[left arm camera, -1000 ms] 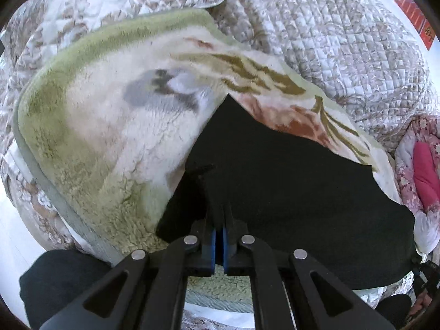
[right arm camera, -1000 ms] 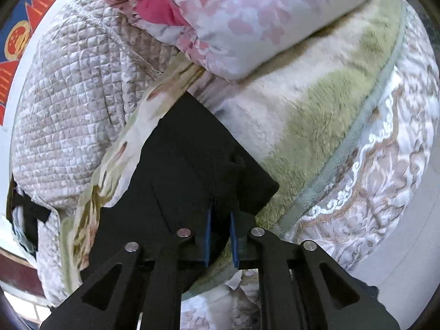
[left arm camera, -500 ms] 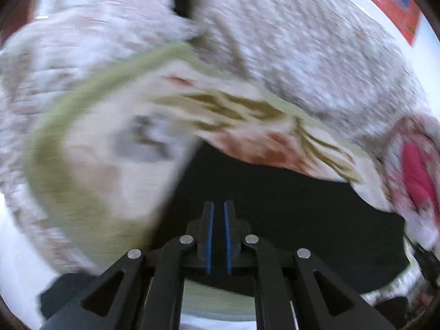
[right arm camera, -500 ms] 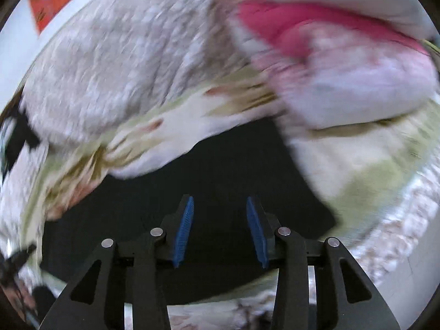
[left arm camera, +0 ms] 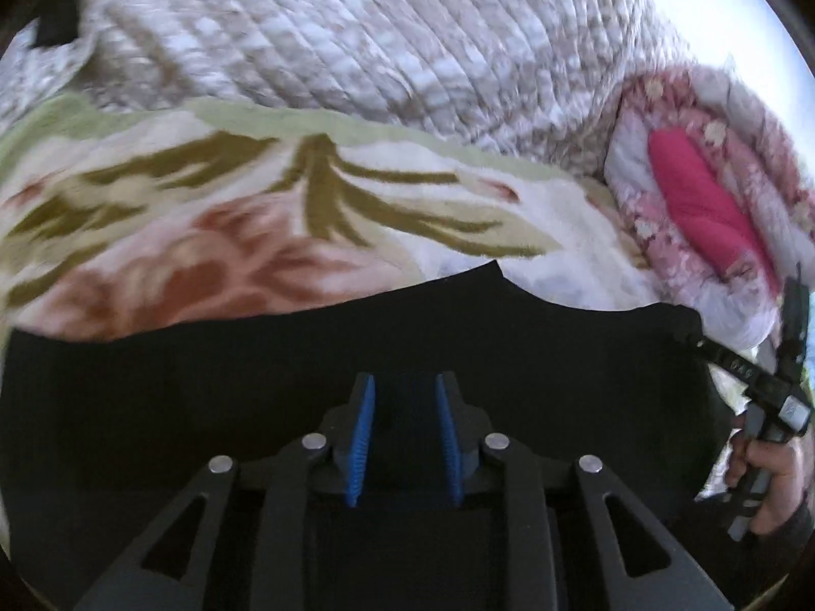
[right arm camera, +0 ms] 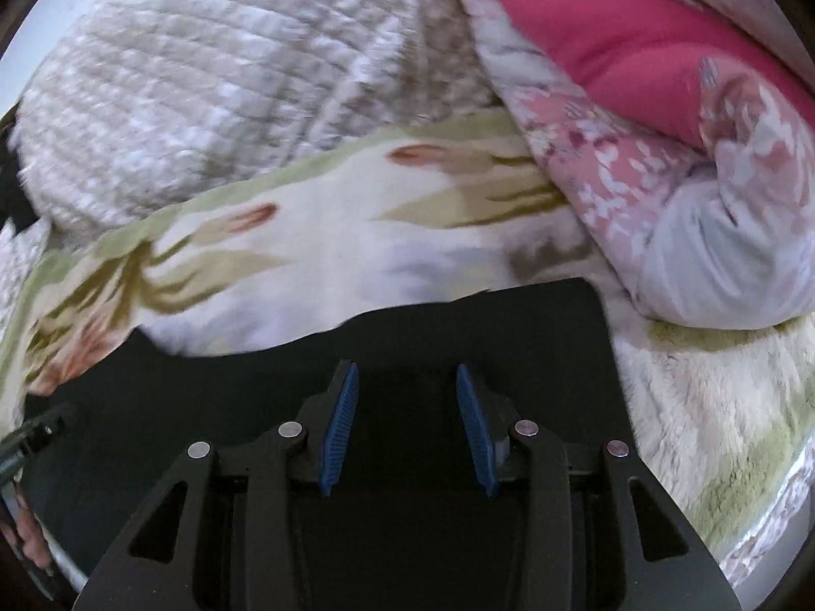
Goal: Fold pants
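Nearest, the left hand-held gripper (left arm camera: 405, 433) has blue pads a narrow gap apart; its jaws have just been opening, and nothing is clamped between them. The right hand-held gripper (right arm camera: 407, 425) stands wider, its jaws also freshly parted and gripping nothing. Beneath both lie the black pants (left arm camera: 204, 387), spread flat on a fleece blanket (left arm camera: 214, 234) printed with leaves and flowers. At the left view's right edge a hand (left arm camera: 769, 478) grips the other tool's handle. Beyond the blanket, a quilted beige bedspread (right arm camera: 193, 102); to the right, a folded pink floral quilt (right arm camera: 662, 117) rests on the blanket.
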A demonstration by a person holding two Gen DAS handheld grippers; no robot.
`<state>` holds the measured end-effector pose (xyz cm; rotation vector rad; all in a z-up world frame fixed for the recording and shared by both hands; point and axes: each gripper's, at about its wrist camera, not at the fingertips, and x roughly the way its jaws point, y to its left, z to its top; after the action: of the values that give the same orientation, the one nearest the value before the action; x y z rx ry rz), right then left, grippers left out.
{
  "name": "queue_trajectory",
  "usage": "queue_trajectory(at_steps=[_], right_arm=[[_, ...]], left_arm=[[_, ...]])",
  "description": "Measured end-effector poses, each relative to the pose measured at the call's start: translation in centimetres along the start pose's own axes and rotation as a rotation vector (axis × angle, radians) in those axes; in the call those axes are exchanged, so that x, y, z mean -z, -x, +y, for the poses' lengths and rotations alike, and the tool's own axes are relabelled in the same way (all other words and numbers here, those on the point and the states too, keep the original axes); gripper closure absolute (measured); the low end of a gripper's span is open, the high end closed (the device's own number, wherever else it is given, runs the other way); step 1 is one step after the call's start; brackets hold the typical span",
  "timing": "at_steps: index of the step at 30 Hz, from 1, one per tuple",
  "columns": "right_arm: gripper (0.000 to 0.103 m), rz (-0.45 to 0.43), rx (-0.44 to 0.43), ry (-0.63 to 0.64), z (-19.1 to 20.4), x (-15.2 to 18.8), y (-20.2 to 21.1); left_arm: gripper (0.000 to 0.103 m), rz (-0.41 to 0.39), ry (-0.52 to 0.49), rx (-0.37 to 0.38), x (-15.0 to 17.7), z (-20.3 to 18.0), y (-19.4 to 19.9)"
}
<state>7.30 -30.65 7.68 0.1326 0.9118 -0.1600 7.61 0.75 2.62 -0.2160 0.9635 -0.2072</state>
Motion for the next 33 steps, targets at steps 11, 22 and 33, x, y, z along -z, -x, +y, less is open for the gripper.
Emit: queue_trajectory(at_steps=[11,22,33], right_arm=[[0.051,-0.030,-0.080,-0.013,0.4,0.9,2.3],[0.051,0.060,-0.186,0.215,8.6,8.9,5.0],[0.037,0.071,-0.159,0.407,12.6,12.3,4.1]], left_arm=[[0.076,-0.048,-0.031,-0.119,-0.7,1.0,0.3],[0.075,-0.072,0.102,-0.231,5.7,7.3,6.7],[0.070,-0.038,0.034,-0.201,8.4,3.8,7.0]])
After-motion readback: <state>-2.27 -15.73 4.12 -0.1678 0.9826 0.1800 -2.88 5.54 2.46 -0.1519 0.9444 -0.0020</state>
